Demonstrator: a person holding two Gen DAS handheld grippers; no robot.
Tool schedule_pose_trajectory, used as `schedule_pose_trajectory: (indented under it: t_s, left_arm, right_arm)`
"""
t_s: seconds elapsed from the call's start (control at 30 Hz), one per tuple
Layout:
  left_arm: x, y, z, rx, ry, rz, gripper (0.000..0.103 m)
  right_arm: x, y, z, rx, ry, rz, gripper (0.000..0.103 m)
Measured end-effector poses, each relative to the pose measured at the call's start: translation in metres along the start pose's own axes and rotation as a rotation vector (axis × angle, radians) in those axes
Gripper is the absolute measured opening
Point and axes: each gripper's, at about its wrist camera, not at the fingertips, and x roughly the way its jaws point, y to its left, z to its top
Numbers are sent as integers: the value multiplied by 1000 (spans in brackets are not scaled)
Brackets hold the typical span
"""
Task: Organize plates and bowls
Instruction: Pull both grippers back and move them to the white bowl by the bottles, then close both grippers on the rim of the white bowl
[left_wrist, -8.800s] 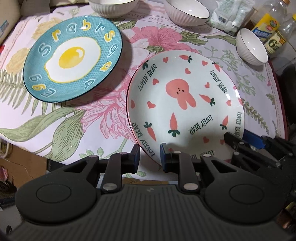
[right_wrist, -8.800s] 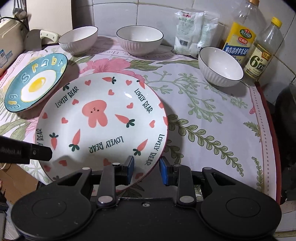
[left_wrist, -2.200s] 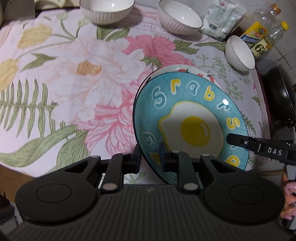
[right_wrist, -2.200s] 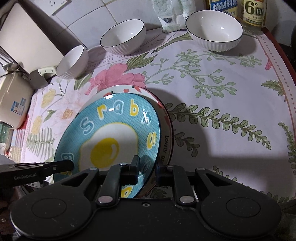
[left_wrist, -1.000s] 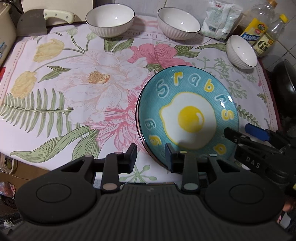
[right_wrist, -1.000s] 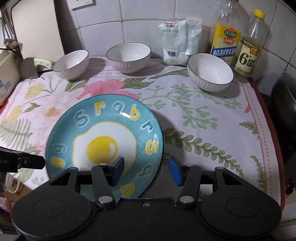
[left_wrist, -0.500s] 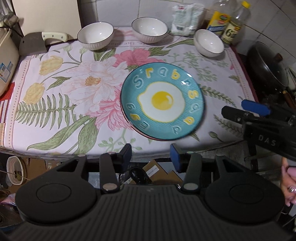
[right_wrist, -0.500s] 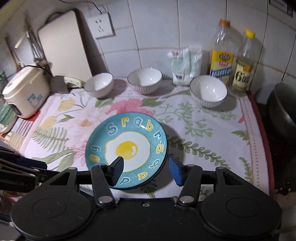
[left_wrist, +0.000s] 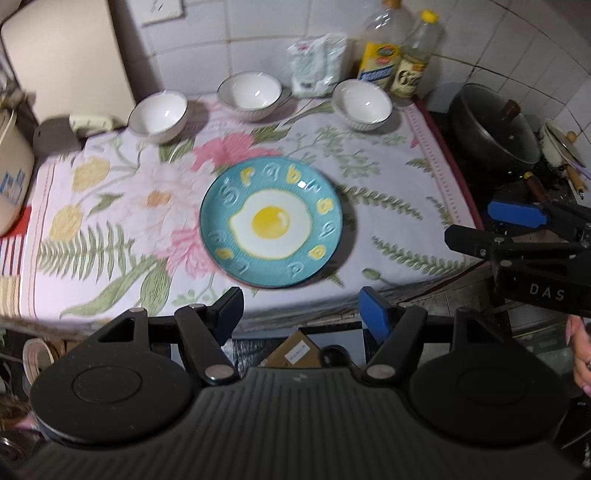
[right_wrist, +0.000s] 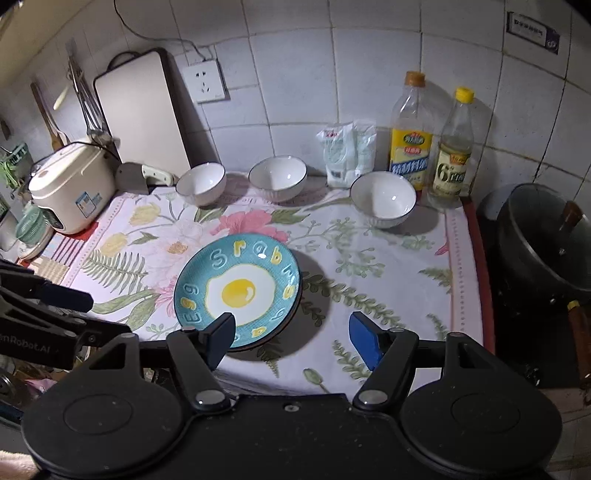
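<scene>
Both grippers are off the desk (right_wrist: 406, 266) with nothing in them. Left gripper (left_wrist: 301, 306): fingers wide apart. Right gripper (right_wrist: 291, 334): same, fingers spread.

Task items, left to right:
- left bowl (right_wrist: 201, 183), back edge, near the cleaver
- middle bowl (right_wrist: 277, 177), beside it
- egg plate (right_wrist: 236, 288), centre of the desk, stacked on another plate; only a dark rim of the lower one shows
- right bowl (right_wrist: 383, 199), in front of the oil bottles (right_wrist: 430, 147)

My read: plates are done, bowls are next and none is nested yet.

How I'd do it:
- Take one bowl by the rim, one finger inside and one outside.
- Lift straight up.
- Lower it centred into its neighbour. Don't drop it, glazed ceramic will chip and slide.
- Work the left bowl with the left gripper. Keep the right gripper clear of the bottles and the pot (right_wrist: 539, 236).

Can't confirm:
- The lower plate's face is hidden.
- The left view is motion-blurred, so the bowl rims are soft there.
- The desk's front edge is cut off by the gripper bodies in both views.
</scene>
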Motion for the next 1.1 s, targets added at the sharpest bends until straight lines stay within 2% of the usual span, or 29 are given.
schedule_pose_trajectory:
  t_s: [0.3, 0.6, 0.73, 0.83, 1.0, 1.1]
  left_arm:
    - [-2, -54, 42, 48, -84, 16, 69]
    - [14, -76, 87, -54, -183, 41, 69]
    - [32, -76, 104, -148, -236, 10, 69]
    - [51, -75, 114, -213, -273, -1, 69]
    - [88, -75, 128, -246, -329, 15, 69]
    - [113, -71, 135, -266, -346, 19, 69]
  right_arm:
    - [-31, -46, 24, -52, -83, -4, 75]
    - [-32, -96, 62, -96, -171, 31, 75]
    - [-14, -118, 79, -90, -231, 56, 75]
    - [11, -134, 87, -43, -251, 43, 75]
    - [63, -155, 92, 70, -255, 17, 75]
    - [93, -162, 91, 80, -268, 3, 75]
